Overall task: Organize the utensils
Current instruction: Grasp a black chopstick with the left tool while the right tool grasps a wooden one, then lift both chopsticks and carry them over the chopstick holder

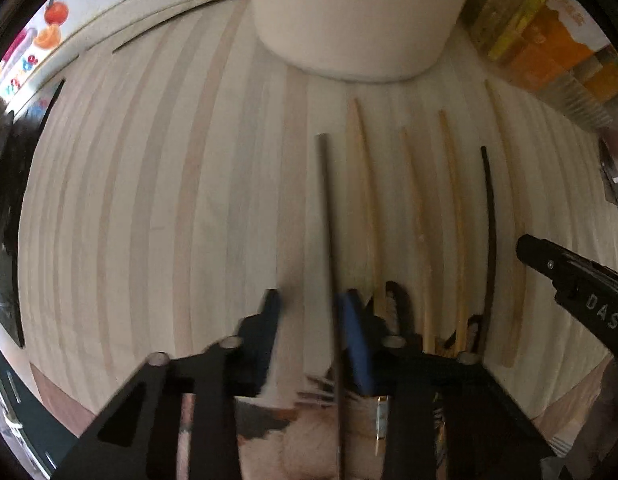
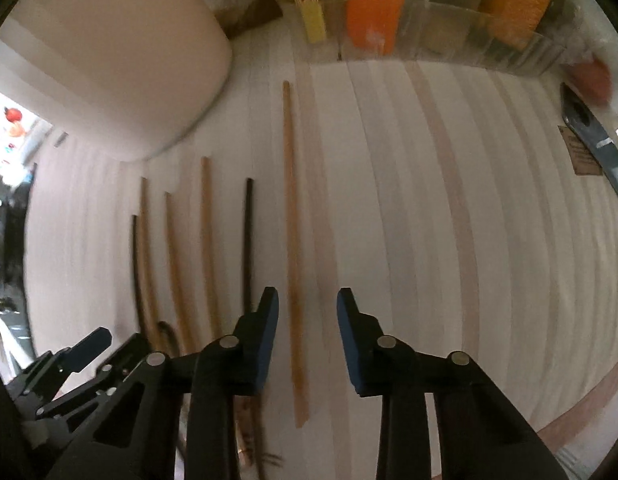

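Observation:
Several chopsticks lie side by side on a pale striped wooden board. In the left wrist view my left gripper is open, with a dark chopstick lying between its fingers, close to the right finger. Several light wooden chopsticks and another dark one lie to its right. A cream holder stands at the far end. In the right wrist view my right gripper is open over the long light chopstick. A black chopstick lies left of it. The left gripper shows at lower left.
A clear bin with yellow and orange packets stands along the far edge. A dark blue tool lies at the right edge of the board. The cream holder fills the upper left of the right wrist view.

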Available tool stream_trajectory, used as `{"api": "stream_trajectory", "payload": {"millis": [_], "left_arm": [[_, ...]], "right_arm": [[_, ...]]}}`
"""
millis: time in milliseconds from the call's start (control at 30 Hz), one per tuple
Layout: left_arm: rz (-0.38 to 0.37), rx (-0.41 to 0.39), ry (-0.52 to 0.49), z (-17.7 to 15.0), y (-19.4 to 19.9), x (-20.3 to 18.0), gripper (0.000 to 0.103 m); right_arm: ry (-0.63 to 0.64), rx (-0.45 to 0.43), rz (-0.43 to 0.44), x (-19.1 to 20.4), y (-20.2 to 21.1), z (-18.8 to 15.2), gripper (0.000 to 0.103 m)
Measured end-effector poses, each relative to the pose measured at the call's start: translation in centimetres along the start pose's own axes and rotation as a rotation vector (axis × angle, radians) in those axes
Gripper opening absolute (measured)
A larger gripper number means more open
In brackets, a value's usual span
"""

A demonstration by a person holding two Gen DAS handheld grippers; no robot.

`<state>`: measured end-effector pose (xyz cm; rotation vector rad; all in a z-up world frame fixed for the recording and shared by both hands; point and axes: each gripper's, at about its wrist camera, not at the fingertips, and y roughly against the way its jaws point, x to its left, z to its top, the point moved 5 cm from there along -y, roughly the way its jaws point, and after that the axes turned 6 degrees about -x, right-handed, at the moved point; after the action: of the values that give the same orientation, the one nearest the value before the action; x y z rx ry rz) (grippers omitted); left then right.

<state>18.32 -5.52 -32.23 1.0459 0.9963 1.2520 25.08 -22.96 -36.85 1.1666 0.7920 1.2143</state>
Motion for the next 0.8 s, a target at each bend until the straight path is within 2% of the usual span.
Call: {"api": "stream_trajectory", "payload": {"millis": [33,100,333,500,633,700,800], "left_arm": [[0.002,0.000,-0.003,0.0,0.0,-0.1,0.004],[0.004,-0.004,-0.007,0.1,0.0,0.1,0.003],[0.041,0.020,0.028,-1.1,0.6,3.7,0.003],[0.047,0.058,0.055,-3.1,1.1,5.8,0.004],[0.049,0.058,0.059,-3.4,0.8,6.2,0.003],[0.054,0.059,0.047,-3.3,0.9,6.7,0.003],[0.058,0.057,0.045,-3.7,0.9,7.1,0.003]], "right_arm": [[0.004,-0.008,-0.002,-0.1,-0.1,-0.1,0.026],[0.025,-0.008,-0.027,0.0,-0.3,-0.2,0.008],[0.045,0.034,-0.081,-1.9,-0.1,-2.5,0.007],[0.037,0.114,-0.066,-4.2,0.7,-6.5,0.007],[0.007,0.187,-0.034,-5.5,0.8,-8.5,0.008],[-0.017,0.205,-0.033,-6.0,0.6,-8.3,0.014],[-0.006,0.166,-0.053,-6.4,0.6,-6.7,0.023]]}}
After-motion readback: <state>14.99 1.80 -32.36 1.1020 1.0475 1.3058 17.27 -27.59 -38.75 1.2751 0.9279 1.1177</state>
